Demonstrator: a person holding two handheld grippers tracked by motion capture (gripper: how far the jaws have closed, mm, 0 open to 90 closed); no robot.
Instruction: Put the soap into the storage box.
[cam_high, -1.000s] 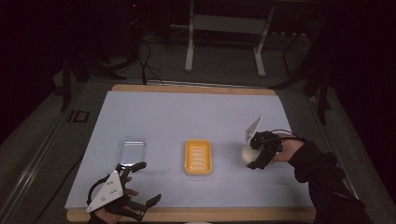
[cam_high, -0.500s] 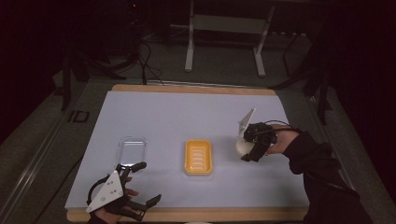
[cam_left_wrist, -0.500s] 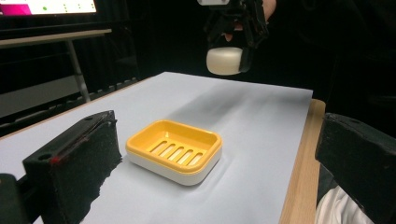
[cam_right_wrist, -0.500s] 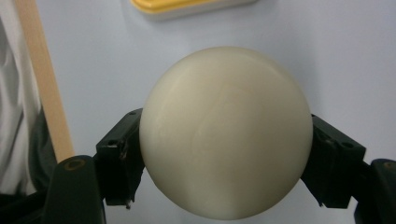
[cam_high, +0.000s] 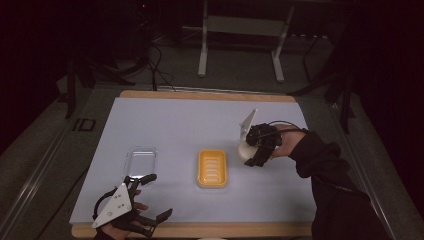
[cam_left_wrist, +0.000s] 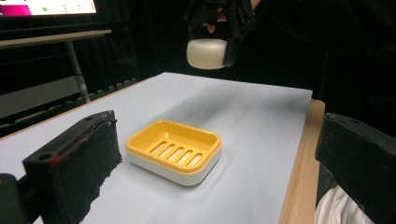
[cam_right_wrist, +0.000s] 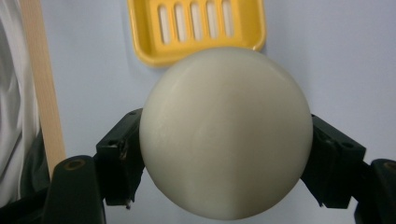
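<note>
Clamping a round, cream-white soap bar (cam_right_wrist: 226, 133) between its two black jaws, the right gripper (cam_high: 256, 149) sits right of centre in the high view, held up off the desk (cam_high: 180, 120); the left gripper view shows the bar (cam_left_wrist: 207, 53) hanging in the air at the top of the frame, well above the pale surface. In the right gripper view the jaws press on the bar's left and right flanks. Just left of that gripper in the high view lies a yellow soap dish (cam_high: 212, 168), near the middle of the desk; its slotted tray (cam_left_wrist: 177, 150) is empty, and the bar sits beside it, not over its centre. Farther left, a clear plastic lid (cam_high: 141, 161) rests flat on the desk, apart from the dish. The left gripper (cam_high: 150, 200) sits at the lower left of the high view, near the wooden front edge (cam_high: 210, 230), its jaws spread wide and gripping nothing. The upper half of the desk is bare and open.
</note>
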